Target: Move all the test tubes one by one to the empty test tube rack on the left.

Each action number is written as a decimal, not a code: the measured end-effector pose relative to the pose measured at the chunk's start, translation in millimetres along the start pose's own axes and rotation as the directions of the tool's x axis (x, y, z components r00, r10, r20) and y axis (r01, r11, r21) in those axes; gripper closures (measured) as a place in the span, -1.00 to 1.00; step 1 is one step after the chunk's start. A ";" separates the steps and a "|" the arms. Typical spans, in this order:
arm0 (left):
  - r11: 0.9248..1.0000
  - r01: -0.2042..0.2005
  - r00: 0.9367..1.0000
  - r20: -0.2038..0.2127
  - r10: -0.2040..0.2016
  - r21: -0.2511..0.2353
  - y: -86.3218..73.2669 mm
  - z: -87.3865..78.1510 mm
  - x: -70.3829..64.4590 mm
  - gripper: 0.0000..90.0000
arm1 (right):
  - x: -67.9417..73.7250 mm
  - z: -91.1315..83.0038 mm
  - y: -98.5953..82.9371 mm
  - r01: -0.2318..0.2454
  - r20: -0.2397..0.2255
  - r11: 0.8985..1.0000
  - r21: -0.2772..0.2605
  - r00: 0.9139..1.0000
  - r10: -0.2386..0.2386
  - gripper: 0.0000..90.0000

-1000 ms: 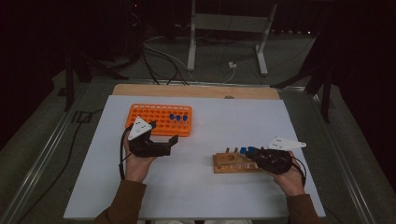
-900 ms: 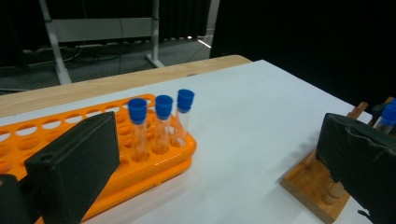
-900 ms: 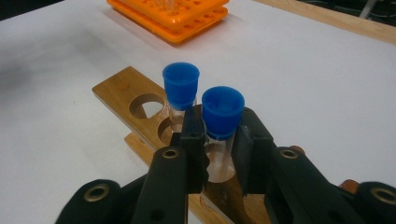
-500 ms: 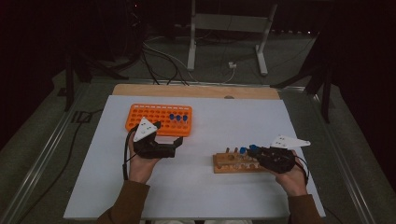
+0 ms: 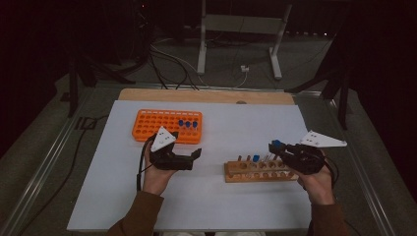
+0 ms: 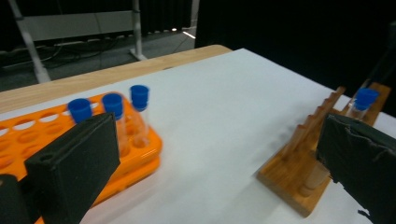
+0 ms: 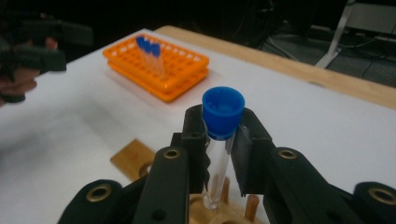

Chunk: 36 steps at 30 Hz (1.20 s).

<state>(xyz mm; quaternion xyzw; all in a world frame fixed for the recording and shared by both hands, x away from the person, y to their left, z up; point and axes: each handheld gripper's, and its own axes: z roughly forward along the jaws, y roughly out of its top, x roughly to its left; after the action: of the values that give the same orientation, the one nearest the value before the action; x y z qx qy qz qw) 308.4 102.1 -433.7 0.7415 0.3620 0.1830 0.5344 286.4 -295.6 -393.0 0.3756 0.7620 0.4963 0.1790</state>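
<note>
My right hand-held gripper (image 7: 219,140) now lifts the pinched blue-capped tube (image 7: 221,135) clear of the wooden rack (image 5: 258,169); left hand-held gripper (image 5: 189,158) drifted right, jaws spread

The high view looks forward and down on the whole table (image 5: 246,123). Each gripper view sits low and close, and both share the orange rack (image 6: 28,140) and the wooden rack (image 6: 299,186).
</note>
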 end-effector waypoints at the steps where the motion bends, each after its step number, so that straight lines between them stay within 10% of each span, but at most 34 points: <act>1: 1.000 -0.003 1.000 0.003 0.003 -0.001 1.2 1.0 -1.7 -0.98 | -0.6 -0.8 1.7 -0.006 0.003 1.000 -0.009 1.000 0.006 0.71; 22: 0.999 -0.044 0.993 0.114 0.043 0.007 23.1 34.4 -42.0 -0.82 | 35.3 40.8 43.0 0.032 -0.080 0.999 -0.030 0.996 -0.034 0.71; 36: 0.995 -0.102 0.983 0.156 0.100 0.001 26.6 46.9 -62.3 -0.13 | 56.9 68.7 47.1 0.043 -0.133 0.999 0.006 0.990 -0.042 0.70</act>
<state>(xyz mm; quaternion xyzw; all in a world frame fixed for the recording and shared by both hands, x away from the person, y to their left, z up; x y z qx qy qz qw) 306.5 21.0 -419.0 0.7733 0.2821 0.1499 0.5477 312.1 -199.6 -375.8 0.3261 0.7823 0.5128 0.1368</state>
